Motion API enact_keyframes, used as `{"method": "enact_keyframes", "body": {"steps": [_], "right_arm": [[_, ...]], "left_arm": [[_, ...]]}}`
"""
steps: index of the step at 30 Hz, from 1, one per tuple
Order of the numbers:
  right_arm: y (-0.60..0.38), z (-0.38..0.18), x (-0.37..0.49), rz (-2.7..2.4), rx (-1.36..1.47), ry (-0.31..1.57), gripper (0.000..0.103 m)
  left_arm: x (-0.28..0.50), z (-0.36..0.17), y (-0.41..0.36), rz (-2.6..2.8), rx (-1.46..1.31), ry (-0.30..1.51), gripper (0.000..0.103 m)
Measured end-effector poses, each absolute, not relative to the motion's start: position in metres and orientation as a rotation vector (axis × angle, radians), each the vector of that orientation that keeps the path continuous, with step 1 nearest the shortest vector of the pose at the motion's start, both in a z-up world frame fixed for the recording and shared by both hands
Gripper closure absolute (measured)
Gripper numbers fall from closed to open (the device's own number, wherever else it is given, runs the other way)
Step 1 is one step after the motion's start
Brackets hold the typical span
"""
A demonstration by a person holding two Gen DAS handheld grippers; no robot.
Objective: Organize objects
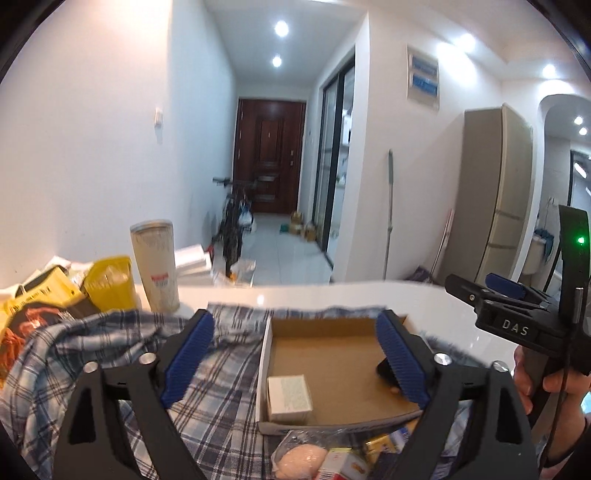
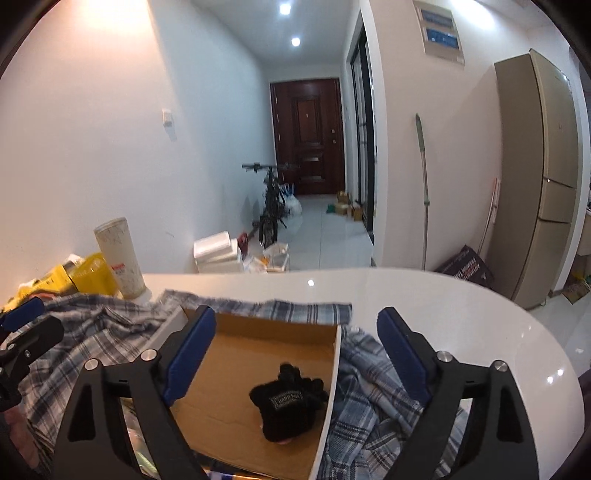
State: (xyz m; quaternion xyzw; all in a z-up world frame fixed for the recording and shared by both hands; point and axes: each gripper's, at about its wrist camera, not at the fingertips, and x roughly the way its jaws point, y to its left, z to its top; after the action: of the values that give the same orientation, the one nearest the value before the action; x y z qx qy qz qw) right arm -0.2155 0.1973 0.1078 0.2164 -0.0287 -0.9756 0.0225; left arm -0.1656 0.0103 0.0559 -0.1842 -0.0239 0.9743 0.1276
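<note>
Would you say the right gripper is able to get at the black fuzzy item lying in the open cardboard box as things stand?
Probably yes: the right gripper is open above the cardboard box, and the black fuzzy item lies uncovered between its fingers' line.

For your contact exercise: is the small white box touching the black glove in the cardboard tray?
Apart. The left wrist view shows bare cardboard between the small white box and black glove.

White walls (image 2: 92,110) flank a tiled hallway floor (image 2: 325,236) ending at a dark wooden door (image 2: 306,136). 2 ceiling lights (image 1: 280,28) lit. Bicycle (image 2: 271,206) beside left wall; beige fridge (image 2: 539,177) at right.
</note>
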Motion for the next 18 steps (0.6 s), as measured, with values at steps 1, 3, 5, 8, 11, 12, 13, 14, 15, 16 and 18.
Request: {"method": "enact_keyframes", "body": {"steps": [1, 3, 5, 8, 11, 12, 13, 14, 15, 16, 18], "right_arm": [[0.197, 0.117, -0.209, -3.021, 0.633, -0.095, 0.01], [0.197, 0.134, -0.193, -3.024, 0.557, -0.104, 0.005], [0.197, 0.152, -0.174, -3.028, 0.469, -0.107, 0.003], [0.195, 0.173, -0.145, -3.032, 0.371, -0.1, 0.0], [0.192, 0.187, -0.115, -3.012, 0.295, -0.105, 0.0], [0.191, 0.19, -0.103, -3.004, 0.276, -0.098, 0.0], [0.19, 0.192, -0.094, -2.998, 0.261, -0.089, 0.0], [0.188, 0.193, -0.085, -2.994, 0.25, -0.075, 0.0], [0.185, 0.193, -0.077, -2.993, 0.239, -0.056, 0.0], [0.183, 0.192, -0.067, -2.995, 0.226, -0.034, 0.0], [0.178, 0.19, -0.051, -3.004, 0.21, 0.005, 0.0]], "left_arm": [[-0.156, 0.065, 0.008, 2.84, -0.507, -0.085, 0.0], [-0.139, 0.078, 0.003, 2.85, -0.455, -0.118, 0.0], [-0.121, 0.088, -0.003, 2.839, -0.395, -0.136, 0.0], [-0.093, 0.102, -0.011, 2.842, -0.318, -0.144, 0.0], [-0.065, 0.112, -0.022, 2.856, -0.247, -0.192, 0.0], [-0.058, 0.115, -0.026, 2.855, -0.231, -0.214, 0.0], [-0.049, 0.118, -0.031, 2.849, -0.212, -0.245, 0.0], [-0.044, 0.119, -0.034, 2.848, -0.202, -0.262, 0.0], [-0.039, 0.12, -0.037, 2.847, -0.192, -0.276, 0.0], [-0.033, 0.121, -0.04, 2.846, -0.181, -0.288, 0.0], [-0.024, 0.122, -0.042, 2.845, -0.168, -0.289, 0.0]]}}
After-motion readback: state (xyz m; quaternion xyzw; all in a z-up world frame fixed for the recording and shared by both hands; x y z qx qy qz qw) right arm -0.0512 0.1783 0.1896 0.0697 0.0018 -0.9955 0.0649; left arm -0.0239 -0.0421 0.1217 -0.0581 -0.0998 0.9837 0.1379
